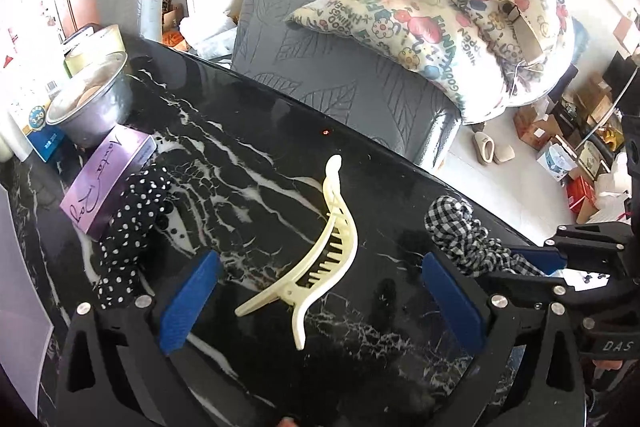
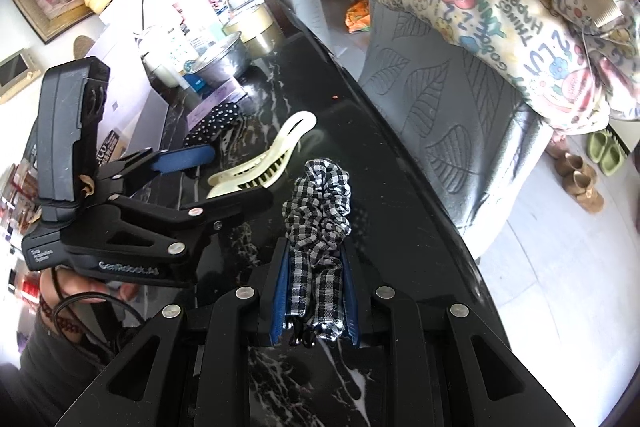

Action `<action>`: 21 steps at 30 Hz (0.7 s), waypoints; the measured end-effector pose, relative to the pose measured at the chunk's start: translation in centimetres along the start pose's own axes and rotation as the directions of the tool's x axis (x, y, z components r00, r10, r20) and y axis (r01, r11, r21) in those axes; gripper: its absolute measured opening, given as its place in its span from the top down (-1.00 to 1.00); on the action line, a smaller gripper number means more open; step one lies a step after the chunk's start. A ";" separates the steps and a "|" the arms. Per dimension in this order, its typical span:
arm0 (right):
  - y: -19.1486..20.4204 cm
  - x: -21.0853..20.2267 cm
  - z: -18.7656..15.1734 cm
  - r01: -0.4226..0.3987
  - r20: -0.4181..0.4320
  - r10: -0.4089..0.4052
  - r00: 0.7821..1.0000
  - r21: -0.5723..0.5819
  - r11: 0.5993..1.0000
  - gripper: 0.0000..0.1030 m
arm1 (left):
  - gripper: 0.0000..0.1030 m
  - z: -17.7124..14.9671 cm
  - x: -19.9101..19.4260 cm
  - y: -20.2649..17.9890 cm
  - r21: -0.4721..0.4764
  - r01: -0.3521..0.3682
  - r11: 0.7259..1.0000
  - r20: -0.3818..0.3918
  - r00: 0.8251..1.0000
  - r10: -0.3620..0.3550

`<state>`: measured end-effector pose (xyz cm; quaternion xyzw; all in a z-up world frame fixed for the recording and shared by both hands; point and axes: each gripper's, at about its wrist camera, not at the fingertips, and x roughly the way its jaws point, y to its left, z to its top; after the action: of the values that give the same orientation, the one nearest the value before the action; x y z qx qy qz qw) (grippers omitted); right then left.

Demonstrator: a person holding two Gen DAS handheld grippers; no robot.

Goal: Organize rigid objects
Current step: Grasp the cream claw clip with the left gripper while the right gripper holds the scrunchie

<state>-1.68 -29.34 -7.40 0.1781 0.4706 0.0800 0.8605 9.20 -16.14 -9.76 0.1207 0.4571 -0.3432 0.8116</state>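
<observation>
A cream hair claw clip point(image 1: 320, 255) lies flat on the black marble table point(image 1: 248, 155), between the wide-apart blue pads of my left gripper point(image 1: 320, 307), which is open and touches nothing. In the right wrist view the same claw clip point(image 2: 264, 159) lies beside the left gripper point(image 2: 224, 171). My right gripper point(image 2: 316, 291) is shut on a black-and-white checked scrunchie point(image 2: 320, 203), whose free end rests on the table. That checked scrunchie point(image 1: 460, 235) also shows at the right of the left wrist view. A black polka-dot scrunchie point(image 1: 128, 227) lies at the left.
A purple box point(image 1: 104, 183), a metal bowl point(image 1: 92, 103) and rolls of tape point(image 1: 100, 43) crowd the table's far left. A grey leaf-print sofa point(image 1: 340, 39) with a patterned cushion point(image 1: 460, 27) stands beyond the table edge. Boxes and slippers litter the floor.
</observation>
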 end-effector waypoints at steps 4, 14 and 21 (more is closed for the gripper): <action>-0.3 -0.1 0.0 0.007 0.003 -0.007 1.000 0.004 1.000 0.54 | -0.53 -0.3 0.5 -0.4 0.025 -0.001 1.000 -0.013 1.000 0.001; -0.1 -0.2 -0.2 0.011 0.001 -0.011 1.000 0.003 1.000 0.54 | 0.61 -1.2 0.3 -1.6 0.059 -0.064 0.996 0.011 0.998 0.063; 0.3 -0.4 -0.5 0.007 0.004 -0.007 1.000 -0.008 1.000 0.54 | 0.61 -3.0 -1.1 -1.7 0.029 -0.064 0.998 0.016 0.998 0.063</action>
<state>-2.28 -29.03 -7.18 0.1734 0.4693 0.0785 0.8623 5.67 -15.37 -10.36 0.1444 0.4419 -0.3247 0.8237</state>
